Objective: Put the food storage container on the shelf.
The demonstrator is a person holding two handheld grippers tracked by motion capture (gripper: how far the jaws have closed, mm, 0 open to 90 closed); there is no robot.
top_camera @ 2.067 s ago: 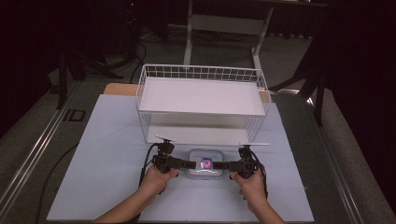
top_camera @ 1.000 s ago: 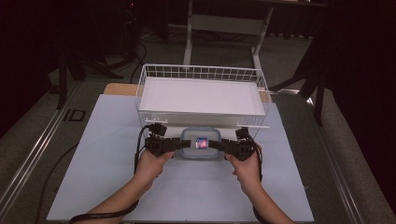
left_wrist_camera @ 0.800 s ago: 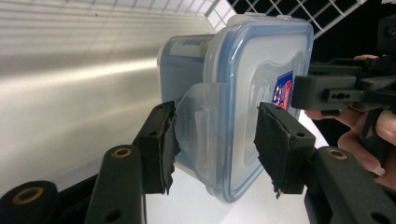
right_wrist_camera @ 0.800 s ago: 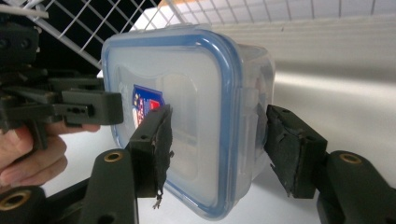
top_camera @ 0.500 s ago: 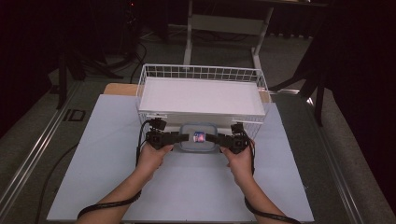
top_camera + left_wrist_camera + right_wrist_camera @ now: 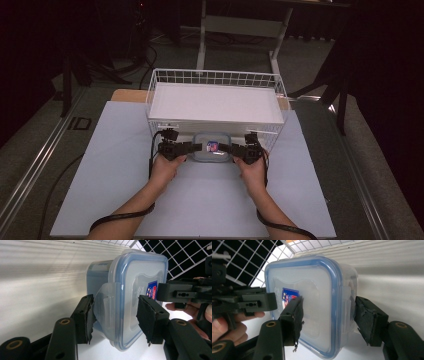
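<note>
I saw the box (image 6: pixel 212 147) at centre frame, before the wire basket (image 6: pixel 216 80); my left gripper (image 6: pixel 196 147) and right gripper (image 6: pixel 224 148) each clamped one end, lid and underside between the pads.

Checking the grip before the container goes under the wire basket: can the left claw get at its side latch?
Probably yes: the left claw already straddles the lidded container's side latch, nothing between.

Letters "ID" sit in white on the dark floor strip (image 6: pixel 80 123) left of the table. The container lid (image 6: pixel 307 302) carries a small blue, red and white sticker (image 6: pixel 289 296), its print too small to read.
</note>
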